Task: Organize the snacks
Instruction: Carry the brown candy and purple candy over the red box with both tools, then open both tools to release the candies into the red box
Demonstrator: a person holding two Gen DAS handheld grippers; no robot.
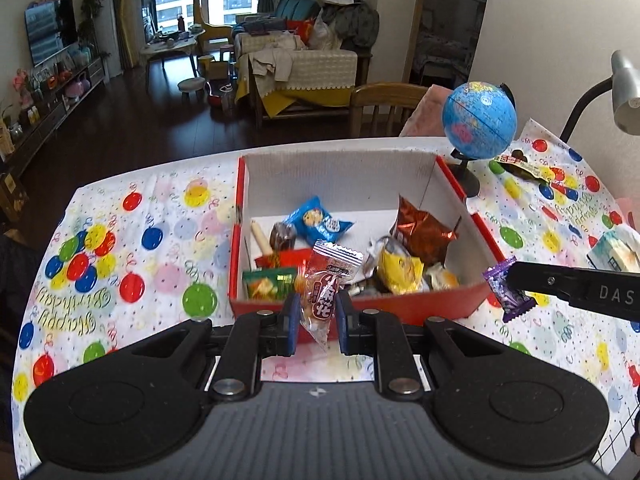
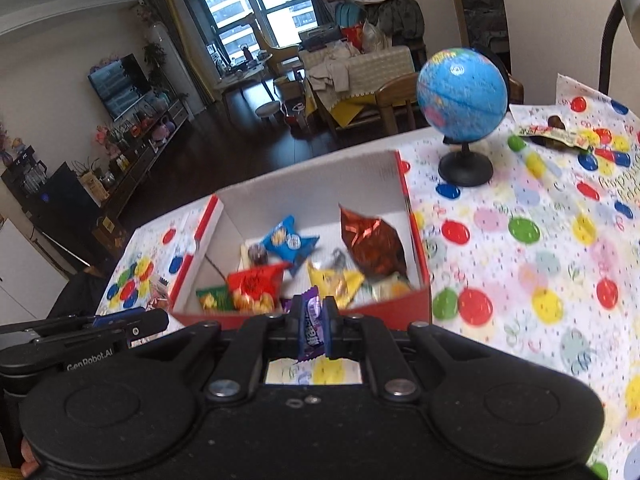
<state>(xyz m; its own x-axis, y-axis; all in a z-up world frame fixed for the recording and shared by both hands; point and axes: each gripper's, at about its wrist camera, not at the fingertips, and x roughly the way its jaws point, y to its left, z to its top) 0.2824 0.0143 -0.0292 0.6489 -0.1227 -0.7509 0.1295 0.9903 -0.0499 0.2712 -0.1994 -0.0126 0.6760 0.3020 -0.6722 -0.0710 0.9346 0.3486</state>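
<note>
The left gripper [image 1: 317, 312] was clenched on a clear-and-red candy [image 1: 325, 285], pinching the wrapper near its lower half so that the crimped top stood free above the blue pads [image 1: 292, 322]; held that way, the packet could fall straight once let go. It hung just short of the box [image 1: 452, 300], over the near red wall, which suggests the drop had not yet been made. The right gripper [image 2: 313, 330] gripped a purple candy [image 2: 312, 326] edge-on between its pads, the wrapper standing upright, and in the left view that same sweet showed at the box's near right corner, outside the wall. Both grippers seemed to be bringing sweets toward the box from the near side, one from each flank, probably so that neither blocked the other. The box, red outside and white within, stood on the balloon-print cloth [image 1: 152, 248] and already held a heap along its near edge: a blue packet [image 1: 320, 222], a brown foil bag [image 1: 424, 232], a yellow packet [image 1: 400, 270], a green packet [image 1: 266, 284] and others. The far half lay mostly bare, so there was room. A globe [image 1: 478, 120] stood just beyond the box's far right corner, and past it one dark packet [image 1: 522, 166] lay on the cloth, seemingly yet to be gathered. By my judgement the sorting was well along, with these two sweets and that stray left.
</note>
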